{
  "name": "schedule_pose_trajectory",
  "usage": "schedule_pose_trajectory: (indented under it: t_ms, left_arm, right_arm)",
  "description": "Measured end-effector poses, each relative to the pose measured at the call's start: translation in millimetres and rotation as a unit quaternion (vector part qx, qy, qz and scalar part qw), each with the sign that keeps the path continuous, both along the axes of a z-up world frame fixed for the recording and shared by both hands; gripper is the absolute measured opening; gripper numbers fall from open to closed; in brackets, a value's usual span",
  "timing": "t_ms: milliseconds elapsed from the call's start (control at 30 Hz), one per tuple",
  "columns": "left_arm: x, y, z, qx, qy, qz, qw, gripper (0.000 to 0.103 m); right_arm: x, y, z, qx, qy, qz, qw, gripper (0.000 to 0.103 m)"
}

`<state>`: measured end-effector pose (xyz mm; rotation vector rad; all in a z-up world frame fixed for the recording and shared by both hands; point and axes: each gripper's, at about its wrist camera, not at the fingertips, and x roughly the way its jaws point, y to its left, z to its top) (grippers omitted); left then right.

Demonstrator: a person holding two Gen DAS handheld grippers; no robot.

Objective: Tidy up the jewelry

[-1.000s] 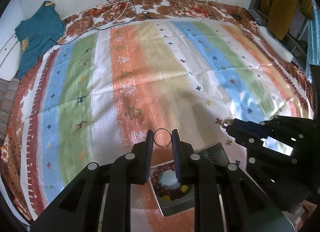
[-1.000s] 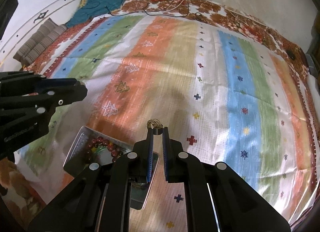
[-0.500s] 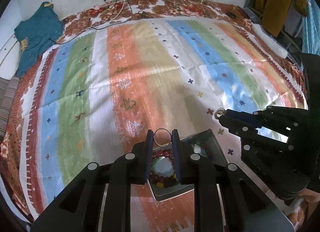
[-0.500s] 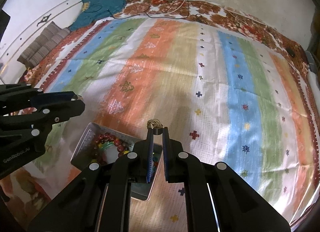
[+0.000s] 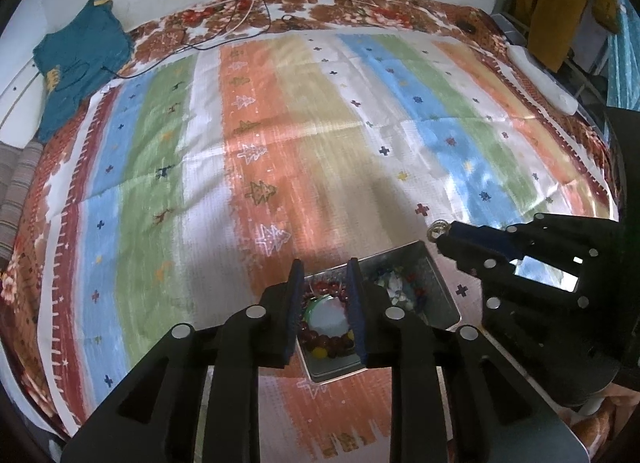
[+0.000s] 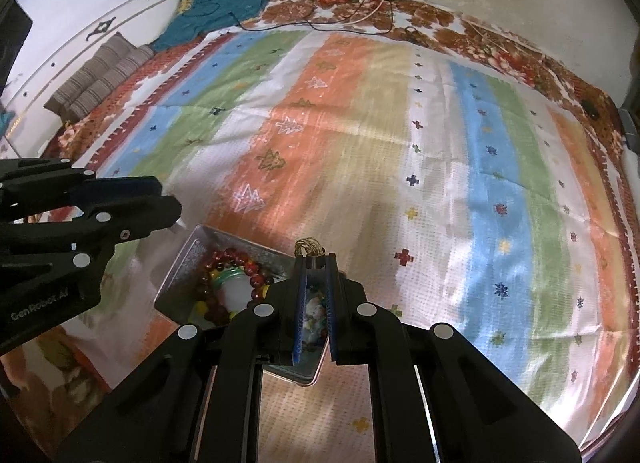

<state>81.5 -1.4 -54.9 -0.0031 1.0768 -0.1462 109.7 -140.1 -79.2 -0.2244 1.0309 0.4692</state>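
A metal tray (image 5: pixel 436 275) lies on the striped bedspread, with a dark red bead bracelet (image 5: pixel 326 341) and a green bangle in its left half and mixed small pieces (image 5: pixel 396 285) in its right half. My left gripper (image 5: pixel 323 265) hangs over the bracelet, jaws a little apart, nothing between them. My right gripper (image 6: pixel 316 257) is shut on a small gold ring (image 6: pixel 309 247), held above the tray's (image 6: pixel 182 263) right half. The ring also shows in the left wrist view (image 5: pixel 436 228).
The striped bedspread (image 5: pixel 280 151) covers the bed. A teal shirt (image 5: pixel 80 59) and cables lie at the far edge by the wall. A striped cushion (image 6: pixel 100 83) sits far left. A white object (image 5: pixel 540 75) lies at the right edge.
The thin ring held between my left gripper's fingertips is gone and the jaws have spread slightly. Both grippers moved in over the tray. The right still holds its gold ring.
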Motion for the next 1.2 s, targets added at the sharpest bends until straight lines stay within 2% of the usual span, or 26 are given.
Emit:
schedule_pose_trajectory:
  t_ms: [133,233,300,400,700,1000,1200]
  left_arm:
    - [-3.2,3.9,1.4,-0.008,-0.002,0.005,1.0,0.03]
    - [-8.6,5.2,3.9,-0.014,-0.007,0.005,0.9999,0.037]
    - [-12.3,6.6,6.0,-0.019,-0.01,0.007,0.9997,0.05]
    - [-21.0,7.7,9.4,-0.029,-0.015,0.003,0.9995,0.06]
    - [-35.0,9.3,15.4,-0.021,-0.03,0.01,0.9993,0.081]
    - [-48.3,13.7,22.5,-0.024,-0.045,0.018,0.9985,0.096]
    - [-52.2,10.8,23.9,-0.009,-0.052,0.015,0.9985,0.097]
  right_arm:
    - [-3.3,-2.6,1.9,-0.006,-0.008,-0.003,1.0,0.03]
    - [-7.3,-5.3,4.7,-0.003,-0.012,-0.004,1.0,0.031]
    - [-10.2,-7.5,6.8,-0.001,-0.016,-0.005,1.0,0.033]
    - [-15.5,-9.9,11.0,0.003,-0.021,-0.003,1.0,0.04]
    - [-30.9,-16.4,20.7,0.008,-0.039,0.0,0.999,0.061]
    - [-35.7,-24.8,25.1,0.015,-0.048,-0.005,0.999,0.076]
    - [-38.4,-28.1,27.1,0.021,-0.051,-0.008,0.998,0.082]
